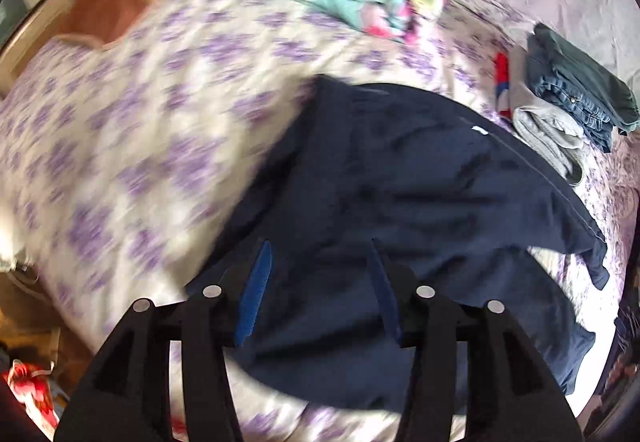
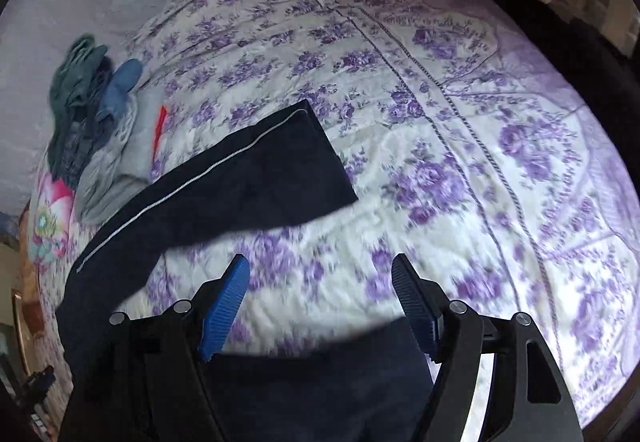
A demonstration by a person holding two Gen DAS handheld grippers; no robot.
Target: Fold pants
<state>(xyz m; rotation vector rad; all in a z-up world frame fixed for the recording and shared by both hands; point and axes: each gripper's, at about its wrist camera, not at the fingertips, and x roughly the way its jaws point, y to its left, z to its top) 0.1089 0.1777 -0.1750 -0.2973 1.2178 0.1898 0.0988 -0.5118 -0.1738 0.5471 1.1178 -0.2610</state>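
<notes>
No readable writing; only a small white tag on the dark navy fabric pants (image 1: 400, 177), too small to read. You have the pants spread on the bed's purple-floral white quilt (image 1: 140, 129), long axis diagonal. In the right view one leg (image 2: 248, 169) points away up the quilt, its pale piping along the side seam. Beside the pants: a pile of folded grey, denim and teal clothes (image 1: 572, 109). Your left tongs (image 1: 318, 254) gape over the navy cloth, gripping nothing. Your right tongs (image 2: 320, 266) are released above quilt.
</notes>
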